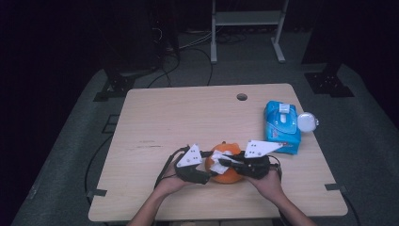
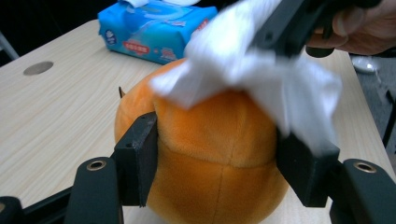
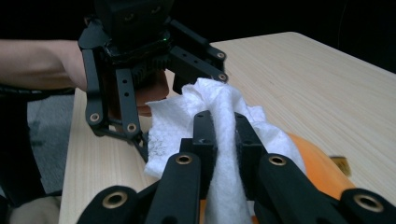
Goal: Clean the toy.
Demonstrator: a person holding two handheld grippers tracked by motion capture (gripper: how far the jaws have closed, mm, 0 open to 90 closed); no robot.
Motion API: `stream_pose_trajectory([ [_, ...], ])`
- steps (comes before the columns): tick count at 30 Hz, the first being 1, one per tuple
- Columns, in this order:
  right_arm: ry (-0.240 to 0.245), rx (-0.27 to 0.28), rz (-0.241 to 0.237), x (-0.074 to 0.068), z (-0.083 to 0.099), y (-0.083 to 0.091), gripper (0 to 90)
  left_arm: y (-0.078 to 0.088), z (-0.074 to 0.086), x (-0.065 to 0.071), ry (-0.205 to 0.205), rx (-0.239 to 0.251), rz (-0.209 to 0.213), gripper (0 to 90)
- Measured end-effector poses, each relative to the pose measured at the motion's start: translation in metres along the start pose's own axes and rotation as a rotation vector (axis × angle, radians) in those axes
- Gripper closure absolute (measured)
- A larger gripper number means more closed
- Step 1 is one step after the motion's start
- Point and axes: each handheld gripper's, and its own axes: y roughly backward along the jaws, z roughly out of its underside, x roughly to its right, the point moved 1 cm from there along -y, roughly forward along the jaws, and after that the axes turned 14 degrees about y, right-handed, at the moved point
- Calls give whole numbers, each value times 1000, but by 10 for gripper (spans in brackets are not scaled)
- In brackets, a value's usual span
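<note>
Both forearms enter from the near edge of the desk, each hand carrying a claw. Left claw sits at the left side of an orange plush ball; in the left gripper view its two black pads press against the ball's flanks, one on each side, so it is clamped on the ball. Right claw comes in from the right, over the top of the ball, jaws drawn together on a white wipe. In the right gripper view the wipe is pinched tight between the jaws and bunches out above and to the left of them. In the left gripper view the wipe lies draped on the upper surface of the ball. The ball rests on the desk near its front edge, about midway across. Farther off, toward the right edge, lies a blue wet-wipe pack. Just beside the pack, on its right, sits a small pale round object. A round cable hole lies near the far edge.
</note>
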Motion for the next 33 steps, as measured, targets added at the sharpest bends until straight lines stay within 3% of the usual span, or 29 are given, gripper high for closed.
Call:
stream_pose_trajectory([
  [3,-6,-5,6,1,1,0,821,1,1,0,-1,-5,5,360],
  [7,-50,-23,68,18,12,11,821,2,4,-4,15,-8,7,359],
  [10,-101,-47,88,31,26,18,820,3,6,-9,57,-11,3,329],
  [13,-132,-55,82,34,33,20,821,1,4,-12,127,4,-6,201],
  [14,-122,-57,81,33,32,19,820,0,3,-13,151,12,-3,172],
  [16,-111,-53,72,28,28,16,820,-1,4,-12,144,10,-3,174],
  [19,-82,-46,45,19,22,9,819,2,6,-15,123,-6,-9,295],
  [23,-87,-48,36,22,23,10,819,6,10,-22,152,-8,-17,356],
  [27,-90,-81,56,26,32,15,818,11,15,-34,218,4,-28,355],
  [31,-100,-83,62,25,34,15,818,11,9,-31,211,34,-39,235],
  [33,-102,-66,44,23,31,13,818,9,8,-28,204,36,-33,246],
])
